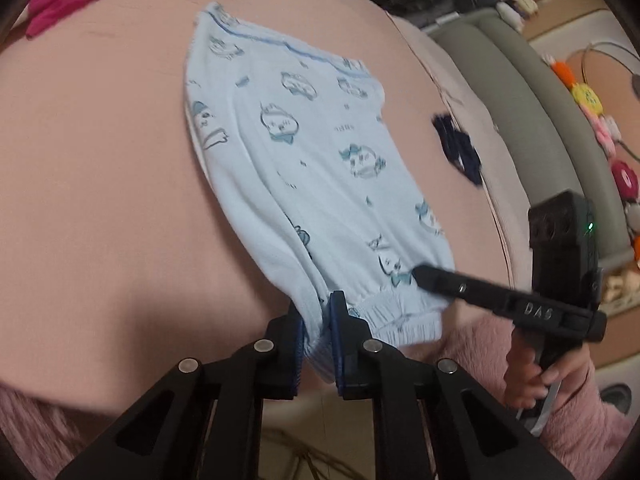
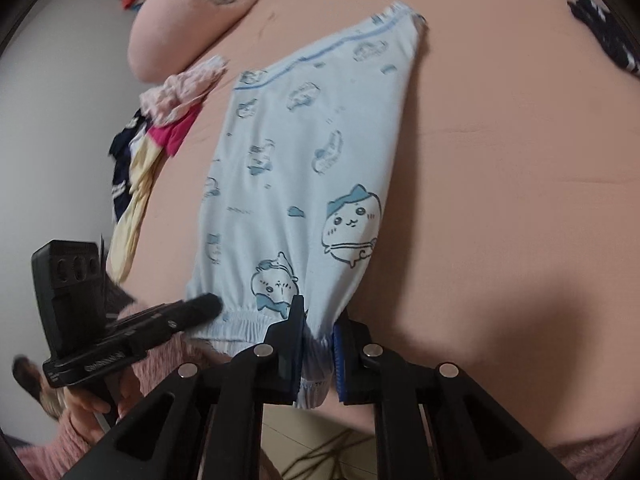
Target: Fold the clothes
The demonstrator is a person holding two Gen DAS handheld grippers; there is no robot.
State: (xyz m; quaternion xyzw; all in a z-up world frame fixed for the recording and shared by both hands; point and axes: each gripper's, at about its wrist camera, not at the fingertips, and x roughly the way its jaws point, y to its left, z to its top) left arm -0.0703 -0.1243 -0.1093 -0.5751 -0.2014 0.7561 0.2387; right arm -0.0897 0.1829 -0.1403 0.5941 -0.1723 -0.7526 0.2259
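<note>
Black two-finger grippers, two in count: left gripper (image 1: 318,344) clamped on the elastic hem of one pale blue printed garment (image 1: 304,152), cloth bunched between its blue pads; right gripper (image 2: 318,346) clamped likewise on the same hem, further along. Garment lies flat on one peach bedsheet (image 1: 100,168), its hem at the near edge. Beyond: one heap of mixed clothes (image 2: 160,120), pink, magenta, yellow and navy; one dark navy item (image 1: 460,148) apart at the bed's other side.
</note>
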